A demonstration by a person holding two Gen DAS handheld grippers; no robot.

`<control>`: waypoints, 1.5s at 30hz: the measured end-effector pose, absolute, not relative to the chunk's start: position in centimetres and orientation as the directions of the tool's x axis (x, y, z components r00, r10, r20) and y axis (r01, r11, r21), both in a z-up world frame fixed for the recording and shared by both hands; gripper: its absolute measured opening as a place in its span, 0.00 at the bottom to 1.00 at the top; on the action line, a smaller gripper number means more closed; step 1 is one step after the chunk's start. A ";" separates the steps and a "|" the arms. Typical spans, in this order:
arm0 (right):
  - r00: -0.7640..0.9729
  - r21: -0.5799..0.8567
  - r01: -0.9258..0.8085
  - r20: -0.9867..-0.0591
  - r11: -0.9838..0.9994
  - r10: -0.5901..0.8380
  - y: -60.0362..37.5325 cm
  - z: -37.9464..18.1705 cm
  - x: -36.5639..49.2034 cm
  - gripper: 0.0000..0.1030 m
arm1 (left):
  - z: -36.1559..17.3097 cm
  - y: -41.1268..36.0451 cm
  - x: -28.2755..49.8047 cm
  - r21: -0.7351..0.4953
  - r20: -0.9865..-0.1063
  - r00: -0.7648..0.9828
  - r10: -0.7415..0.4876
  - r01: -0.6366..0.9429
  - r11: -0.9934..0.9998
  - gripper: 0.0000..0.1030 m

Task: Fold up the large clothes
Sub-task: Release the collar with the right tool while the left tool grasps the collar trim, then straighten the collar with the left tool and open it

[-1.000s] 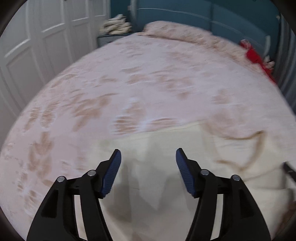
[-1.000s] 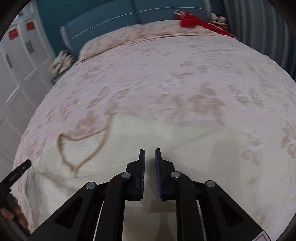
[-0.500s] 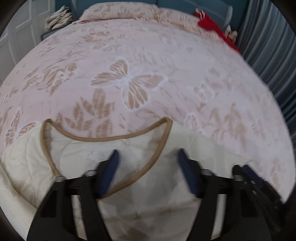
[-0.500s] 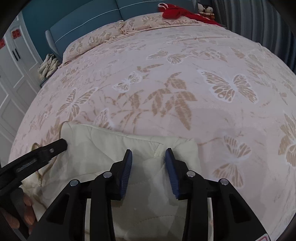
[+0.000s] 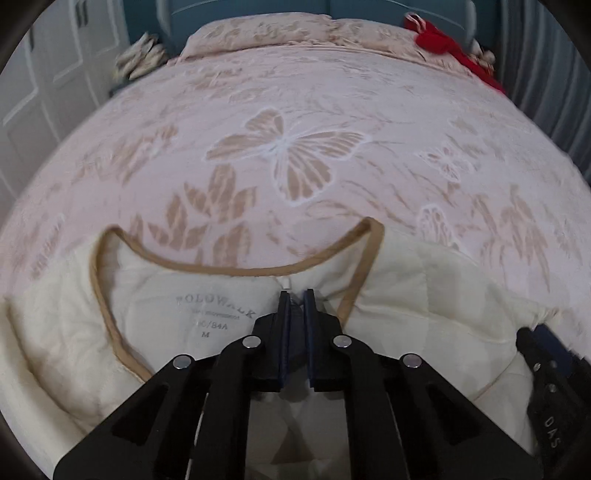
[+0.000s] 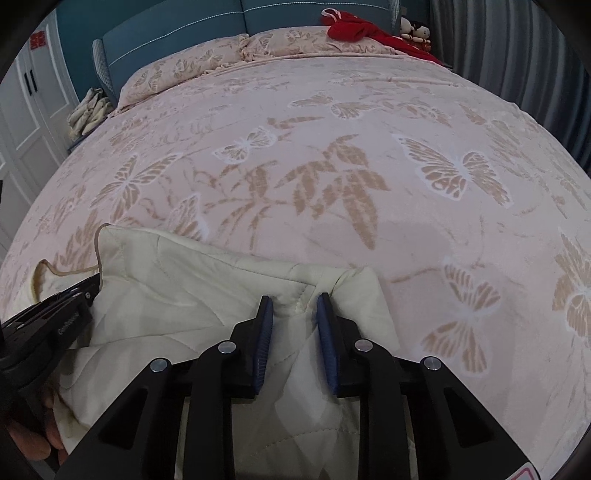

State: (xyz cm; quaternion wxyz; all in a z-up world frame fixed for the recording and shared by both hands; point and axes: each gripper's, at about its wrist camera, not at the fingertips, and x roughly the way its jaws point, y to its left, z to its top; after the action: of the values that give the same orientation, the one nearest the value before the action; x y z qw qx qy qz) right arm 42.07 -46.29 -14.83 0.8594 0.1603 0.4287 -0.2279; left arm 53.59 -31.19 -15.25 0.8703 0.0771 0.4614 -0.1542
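1. Two hand-held grippers work on one cream quilted garment (image 5: pixel 424 280) that lies at the near edge of a bed covered by a pink butterfly-print bedspread (image 5: pixel 295 122).
2. Left gripper (image 5: pixel 295 293): jaws clenched, pads nearly together, pinching a thin layer of the garment fabric just below the back of the tan-trimmed neckline (image 5: pixel 236 271). A small white loop at the neckline sits directly ahead of the fingertips.
3. Printed size lettering (image 5: pixel 216 314) is visible inside the neck opening, just left of the left gripper's fingers.
4. Right gripper (image 6: pixel 295 301): jaws closing, with a raised fold of the garment's seam between the blue pads (image 6: pixel 264 343). Both pads lie against the bunched fabric.
5. In the right wrist view, the garment (image 6: pixel 192 291) is bunched into a thick fold. Its far edge lies on the bedspread (image 6: pixel 369 129), well short of the pillows (image 6: pixel 207 66) at the head of the bed.
6. The left gripper's body appears at the left edge of the right wrist view, beside the garment, with part of the person's hand (image 6: pixel 33 439) below it.
7. The right gripper's body appears at the lower right edge of the left wrist view, resting at the garment.
8. Far corner of the bed, right side: a red cloth item (image 6: pixel 362 27) and two small dolls (image 6: pixel 415 27).
9. Beyond the bed's left edge: a stack of folded cloth (image 6: pixel 88 110) and white cupboard doors (image 6: pixel 22 122).
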 end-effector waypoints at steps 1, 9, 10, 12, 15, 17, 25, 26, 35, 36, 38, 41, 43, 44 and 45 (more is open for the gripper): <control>0.531 0.080 0.532 -0.807 0.843 -0.259 -46.3 -14.9 42.0 0.21 | -15.2 -31.1 53.6 -0.011 -0.826 0.527 -0.199 0.339 0.941 0.07; 0.606 0.162 0.595 -0.733 0.787 -0.307 -47.2 -11.9 38.9 0.25 | -11.1 -25.5 52.8 -0.124 -0.775 0.567 -0.279 0.296 0.947 0.21; 0.623 0.160 0.589 -0.714 0.792 -0.320 -46.5 -10.5 38.4 0.27 | -10.1 -24.1 52.8 -0.118 -0.762 0.586 -0.275 0.292 0.949 0.25; 0.662 0.172 0.532 -0.695 0.829 -0.280 -44.7 -8.5 38.6 0.27 | -8.5 -21.5 53.4 -0.075 -0.754 0.613 -0.235 0.276 0.958 0.30; 0.677 0.168 0.367 -0.723 0.915 -0.139 -39.8 -6.9 42.4 0.26 | -8.0 -18.4 55.3 -0.042 -0.783 0.592 -0.191 0.257 0.966 0.30; 0.657 0.205 0.272 -0.754 0.940 -0.025 -37.1 -7.4 45.1 0.26 | -8.7 -17.6 56.5 -0.034 -0.819 0.544 -0.183 0.273 0.961 0.30; 0.510 0.079 0.126 -0.860 0.989 0.004 -29.8 -13.9 52.0 0.17 | -13.4 -19.5 56.5 0.082 -0.853 0.506 -0.128 0.371 0.925 0.30; 0.517 0.073 0.121 -0.856 0.990 0.000 -30.0 -13.9 51.9 0.16 | -13.6 -19.5 56.5 0.095 -0.848 0.517 -0.121 0.372 0.924 0.31; 0.549 0.109 0.235 -0.835 0.966 -0.039 -34.0 -15.0 50.5 0.03 | -14.4 -18.7 56.2 0.067 -0.810 0.567 -0.150 0.344 0.937 0.32; 0.553 0.090 0.234 -0.832 0.968 -0.056 -33.8 -15.1 50.5 0.03 | -14.5 -18.8 56.2 0.072 -0.807 0.572 -0.148 0.344 0.936 0.32; 0.556 0.034 0.231 -0.824 0.972 -0.104 -32.8 -15.4 50.6 0.03 | -14.7 -19.1 56.0 0.099 -0.796 0.591 -0.132 0.342 0.935 0.32; 0.562 -0.014 0.229 -0.815 0.973 -0.144 -32.2 -15.6 50.8 0.03 | -15.0 -19.5 55.8 0.126 -0.782 0.613 -0.114 0.335 0.934 0.32; 0.568 -0.019 0.230 -0.810 0.973 -0.150 -32.2 -15.7 50.7 0.03 | -15.0 -19.5 55.7 0.128 -0.776 0.620 -0.113 0.331 0.935 0.32; 0.571 -0.019 0.230 -0.807 0.973 -0.151 -32.2 -15.7 50.7 0.03 | -15.0 -19.5 55.7 0.128 -0.774 0.623 -0.114 0.330 0.935 0.32; 0.572 -0.019 0.231 -0.806 0.973 -0.151 -32.2 -15.8 50.7 0.03 | -15.1 -19.4 55.7 0.125 -0.772 0.625 -0.116 0.328 0.937 0.32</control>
State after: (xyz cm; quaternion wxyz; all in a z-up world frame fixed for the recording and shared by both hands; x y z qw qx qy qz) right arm 50.73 -32.24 -15.76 0.8856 0.0442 0.4497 -0.1078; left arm 55.71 -19.42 -15.08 0.8924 0.1276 0.4146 -0.1243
